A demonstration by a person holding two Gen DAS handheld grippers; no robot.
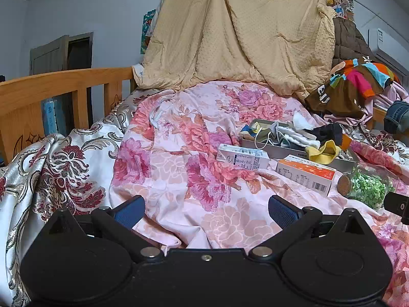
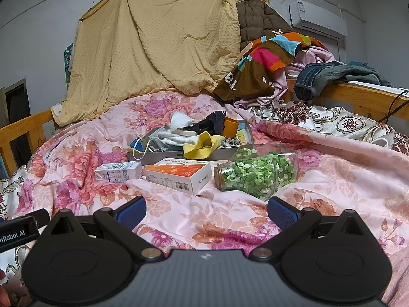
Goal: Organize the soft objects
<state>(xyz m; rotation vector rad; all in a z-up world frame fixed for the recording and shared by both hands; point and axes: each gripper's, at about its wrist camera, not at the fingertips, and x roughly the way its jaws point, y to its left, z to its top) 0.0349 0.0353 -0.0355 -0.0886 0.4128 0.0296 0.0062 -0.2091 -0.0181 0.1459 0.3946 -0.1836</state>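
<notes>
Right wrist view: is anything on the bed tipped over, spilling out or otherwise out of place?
Yes. The glass jar of green pieces lies on its side on the floral bedspread, cork still in. The yellow cloth hangs over the wall of the grey tray. Nothing has visibly spilled. Both grippers are open and empty.

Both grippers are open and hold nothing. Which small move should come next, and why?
Probably advance the right gripper toward the yellow cloth draped over the grey tray's front edge: jaws wide apart, cloth unobstructed on top, the nearest soft item.
</notes>
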